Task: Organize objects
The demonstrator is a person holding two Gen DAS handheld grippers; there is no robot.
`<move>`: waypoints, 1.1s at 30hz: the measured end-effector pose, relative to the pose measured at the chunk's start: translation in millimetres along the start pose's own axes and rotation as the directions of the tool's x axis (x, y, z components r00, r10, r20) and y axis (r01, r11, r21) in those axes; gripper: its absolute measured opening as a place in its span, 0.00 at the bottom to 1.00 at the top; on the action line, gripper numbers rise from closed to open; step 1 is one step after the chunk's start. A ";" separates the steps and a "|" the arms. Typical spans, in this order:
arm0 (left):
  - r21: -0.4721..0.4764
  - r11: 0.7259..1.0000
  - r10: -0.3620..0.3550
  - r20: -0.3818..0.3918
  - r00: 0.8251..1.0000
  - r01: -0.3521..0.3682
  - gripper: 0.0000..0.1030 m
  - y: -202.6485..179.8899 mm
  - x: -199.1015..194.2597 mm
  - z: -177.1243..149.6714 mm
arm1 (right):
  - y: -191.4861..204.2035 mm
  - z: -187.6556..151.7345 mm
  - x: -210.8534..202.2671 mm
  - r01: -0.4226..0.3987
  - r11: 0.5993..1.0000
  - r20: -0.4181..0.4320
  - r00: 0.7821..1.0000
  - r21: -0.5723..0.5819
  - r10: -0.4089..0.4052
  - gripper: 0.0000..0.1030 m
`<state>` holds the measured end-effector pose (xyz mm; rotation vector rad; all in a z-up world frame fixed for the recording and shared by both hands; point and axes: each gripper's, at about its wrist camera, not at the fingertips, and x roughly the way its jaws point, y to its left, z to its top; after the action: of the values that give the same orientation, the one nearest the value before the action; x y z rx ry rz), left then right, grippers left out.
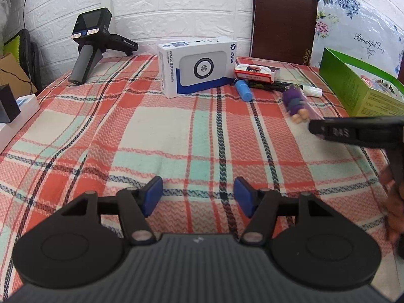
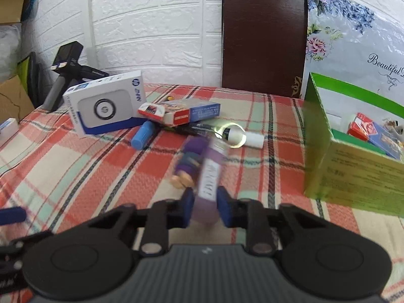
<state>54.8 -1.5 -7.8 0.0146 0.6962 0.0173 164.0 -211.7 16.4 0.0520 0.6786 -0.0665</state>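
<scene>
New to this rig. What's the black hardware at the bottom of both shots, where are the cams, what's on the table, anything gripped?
No robot: a person holds a two-finger gripper in each hand, each with a fisheye camera looking along its fingers. The left gripper is open and empty over the plaid tablecloth. The right gripper is shut on a purple tube, blurred. On the cloth lie a white HP box, a blue marker, a card box, a purple figurine and an open green box.

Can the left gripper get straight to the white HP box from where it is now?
Probably yes. The left gripper is open and empty, and only bare plaid tablecloth lies between it and the white HP box. The right gripper, holding the purple tube, is off to the side.
</scene>
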 end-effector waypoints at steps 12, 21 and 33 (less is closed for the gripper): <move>-0.118 0.948 -0.305 -0.082 0.949 0.295 0.74 -10.6 -10.7 8.7 | 10.6 -111.9 -143.0 -0.143 0.979 -0.006 0.990 -0.142 0.143 0.18; -0.007 0.924 -0.381 -0.122 0.917 0.383 0.81 -84.9 8.4 35.2 | -9.4 -117.8 -159.4 -0.090 0.993 0.019 0.996 -0.076 0.091 0.45; 0.154 0.902 -0.390 -0.106 0.915 0.402 0.25 -101.8 13.3 24.1 | -10.1 -101.2 -127.0 -0.106 0.991 0.032 0.994 -0.081 0.109 0.18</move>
<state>81.6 -103.2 0.2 0.0387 0.7616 -0.4379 1.2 -209.1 17.3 0.0106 0.6399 0.0629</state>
